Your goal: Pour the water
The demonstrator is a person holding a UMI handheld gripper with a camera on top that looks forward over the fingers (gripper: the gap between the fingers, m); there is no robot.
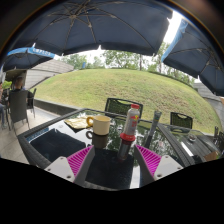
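Bottle (130, 124) upright just beyond our gripper (112, 160) | jaws apart, empty | probably light, slick plastic | we'd grip mid-body | mug (99, 125) beside it

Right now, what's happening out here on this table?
A person is holding a gripper out over a glass patio table under big umbrellas. Its jaws are open and hold nothing. Just ahead of them stands a bottle with a red cap, and a cream mug sits beside it, a little farther away. No water is being poured yet; the bottle is upright on the table.
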